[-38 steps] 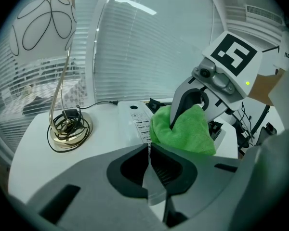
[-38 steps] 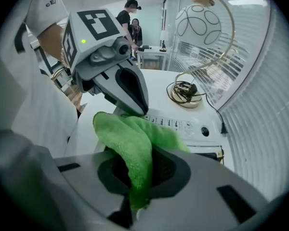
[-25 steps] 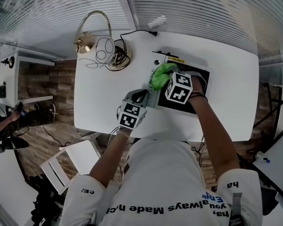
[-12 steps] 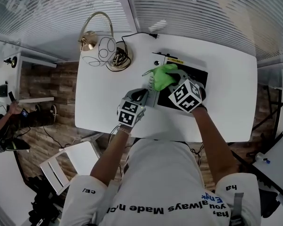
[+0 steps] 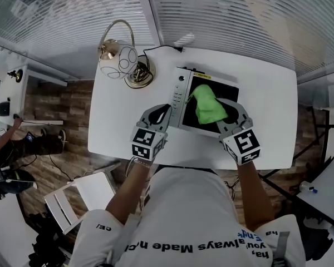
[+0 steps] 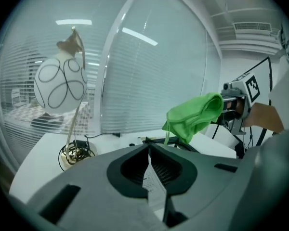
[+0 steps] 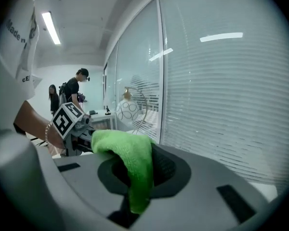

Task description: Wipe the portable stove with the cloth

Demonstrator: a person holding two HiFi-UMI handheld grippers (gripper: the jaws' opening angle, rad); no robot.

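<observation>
Your right claw [image 5: 221, 115] grips the cloth [image 5: 206, 105] over the black stove [image 5: 229, 92] top. Press it flat and wipe in long overlapping strokes. Let your closed left claw [image 5: 166, 112] steady the stove's left edge.

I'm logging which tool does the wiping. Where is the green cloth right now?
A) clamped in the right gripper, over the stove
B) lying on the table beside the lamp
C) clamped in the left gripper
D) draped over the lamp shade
A: the right gripper view shows the green cloth pinched between the jaws of the right gripper, and the head view shows it over the black top of the portable stove.
</observation>
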